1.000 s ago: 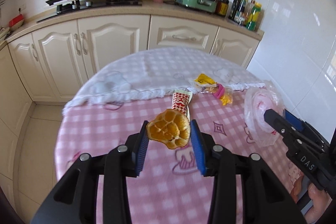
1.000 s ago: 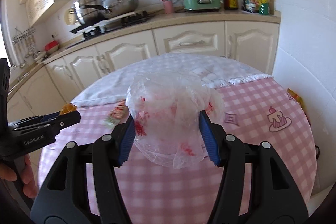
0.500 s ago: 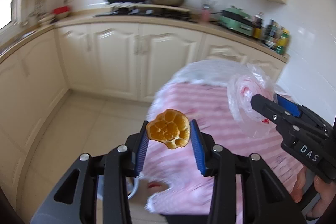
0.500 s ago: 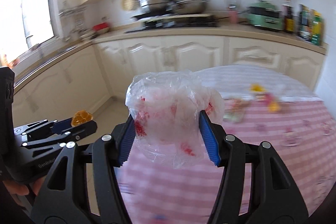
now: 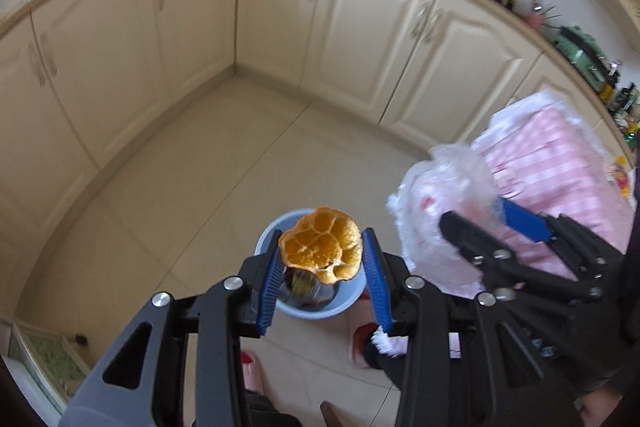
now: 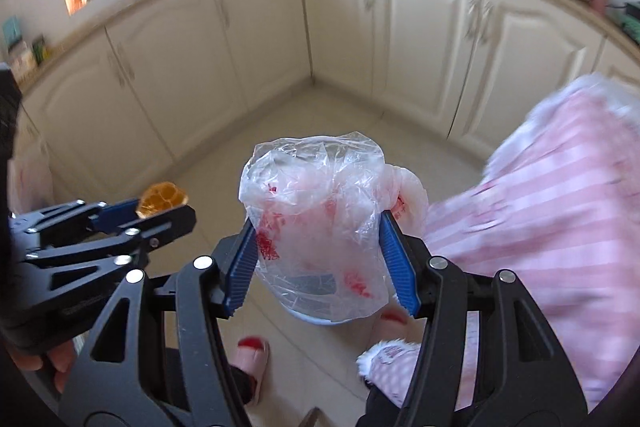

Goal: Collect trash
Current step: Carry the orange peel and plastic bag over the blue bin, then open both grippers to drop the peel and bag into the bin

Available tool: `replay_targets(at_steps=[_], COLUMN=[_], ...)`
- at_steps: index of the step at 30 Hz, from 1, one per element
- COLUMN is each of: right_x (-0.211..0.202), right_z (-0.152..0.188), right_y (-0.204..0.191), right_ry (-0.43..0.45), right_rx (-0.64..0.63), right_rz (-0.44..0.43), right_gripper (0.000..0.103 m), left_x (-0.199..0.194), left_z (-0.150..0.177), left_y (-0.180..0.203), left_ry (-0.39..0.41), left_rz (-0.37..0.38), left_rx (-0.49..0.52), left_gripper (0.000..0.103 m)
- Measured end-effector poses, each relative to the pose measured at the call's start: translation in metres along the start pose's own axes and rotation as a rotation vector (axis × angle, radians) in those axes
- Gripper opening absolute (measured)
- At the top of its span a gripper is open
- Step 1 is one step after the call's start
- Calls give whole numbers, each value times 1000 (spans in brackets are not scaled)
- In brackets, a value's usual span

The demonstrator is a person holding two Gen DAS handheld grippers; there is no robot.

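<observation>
My left tool (image 5: pixel 322 259) is clenched on an orange peel (image 5: pixel 320 251), its blue pads pressing the peel from both sides, and holds it in the air directly above a light blue bin (image 5: pixel 320 307) that stands on the pale tiled floor (image 5: pixel 192 187). Dark trash shows inside the bin below the peel. My right tool (image 6: pixel 316 259) grips a crumpled clear plastic bag (image 6: pixel 320 211) with red printing, the bag bulging up between its blue pads; through the plastic, in the right wrist view, the bin's rim (image 6: pixel 320 321) shows just underneath. The two tools hang side by side, near each other but apart, with the peel (image 6: pixel 162 201) to the left of the bag (image 5: pixel 444 203). A pink checked cloth (image 5: pixel 560 163) drapes over the counter at the right edge, beside cream cabinets (image 5: pixel 360 39) lining the corner of the kitchen. Pink slippers (image 6: pixel 250 355) with red trim stand on the floor close to the bin.
</observation>
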State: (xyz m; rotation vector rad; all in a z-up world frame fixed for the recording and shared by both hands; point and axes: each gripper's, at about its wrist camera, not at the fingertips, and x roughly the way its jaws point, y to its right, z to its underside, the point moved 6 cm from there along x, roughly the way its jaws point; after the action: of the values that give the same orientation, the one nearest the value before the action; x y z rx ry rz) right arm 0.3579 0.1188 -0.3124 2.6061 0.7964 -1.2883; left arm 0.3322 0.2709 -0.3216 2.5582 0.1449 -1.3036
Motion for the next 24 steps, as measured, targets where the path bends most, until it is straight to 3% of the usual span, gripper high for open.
replay_targets(at_steps=[6,13,19,24], right_x=[91,168,181,164], right_z=[25,30,35,37], right_y=[2,15,30,44], right_ry=[-155,-235,-254,-246], right_rx=[5,23,40,38], right_rz=[3,19,37,72], right_gripper=[59,66,68,68], left_x=[61,112,139,159], left_z=[18,26,29,29], left_y=[-34,-49,-48,-37], left_ry=[-118,-196,-228,-261], left_rz=[-11,8,15,34], left_rx=[-70,-123,-131,-120], left_gripper=[38,38,38,38])
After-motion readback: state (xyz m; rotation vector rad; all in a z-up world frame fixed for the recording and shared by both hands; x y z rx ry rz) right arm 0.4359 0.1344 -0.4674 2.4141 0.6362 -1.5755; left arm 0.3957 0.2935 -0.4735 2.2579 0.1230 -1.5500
